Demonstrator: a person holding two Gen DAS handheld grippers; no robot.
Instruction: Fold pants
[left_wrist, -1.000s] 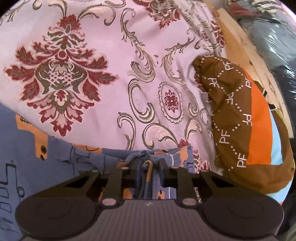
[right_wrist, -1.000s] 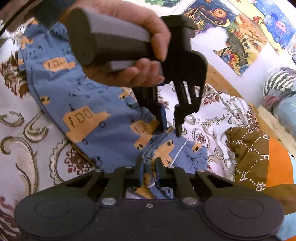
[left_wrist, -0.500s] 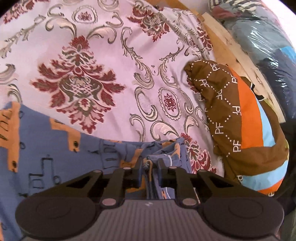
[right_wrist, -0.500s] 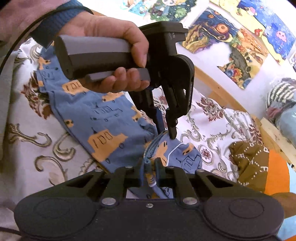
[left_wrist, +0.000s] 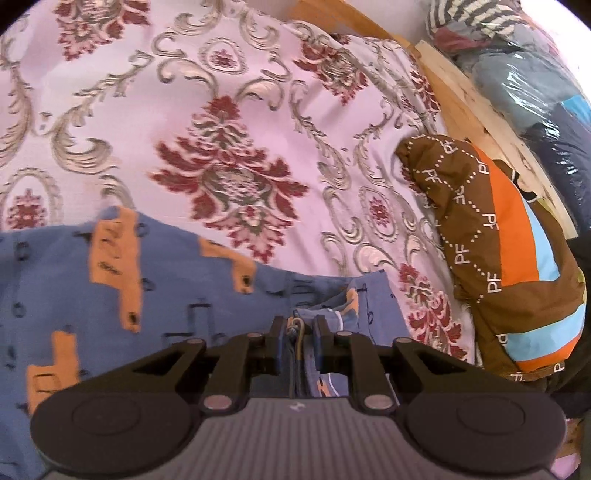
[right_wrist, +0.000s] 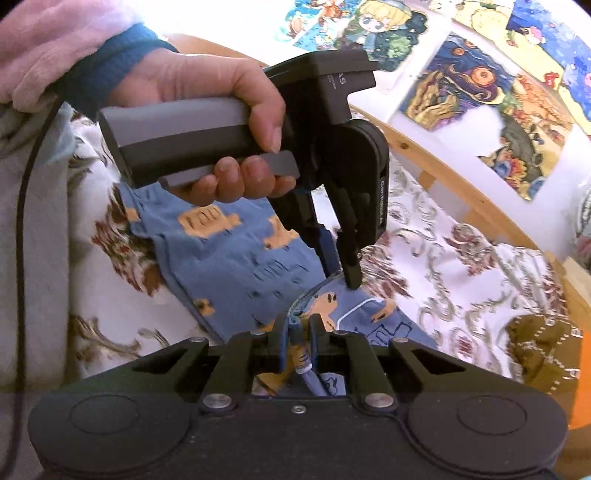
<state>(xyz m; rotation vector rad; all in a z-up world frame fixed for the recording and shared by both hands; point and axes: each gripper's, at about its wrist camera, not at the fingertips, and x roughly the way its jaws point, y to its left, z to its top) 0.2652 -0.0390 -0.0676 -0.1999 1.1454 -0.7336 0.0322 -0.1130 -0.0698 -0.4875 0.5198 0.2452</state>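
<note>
Evidently both tongs are clenched on cloth: the left gripper (left_wrist: 298, 326) pinches a bunched edge of the blue cotton pants with orange vehicle prints (left_wrist: 166, 295), and the right gripper (right_wrist: 297, 328) pinches the same garment just beside it. Ahead of the left tongs lies the pink floral bedspread (left_wrist: 229, 122); the brown-and-orange pillow (left_wrist: 498, 240) sits to their right. Judging by this, carrying both corners level and evenly should keep the fold square.

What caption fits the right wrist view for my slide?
Right claw and left claw both pinch the blue pants edge above the floral bedspread.
</note>
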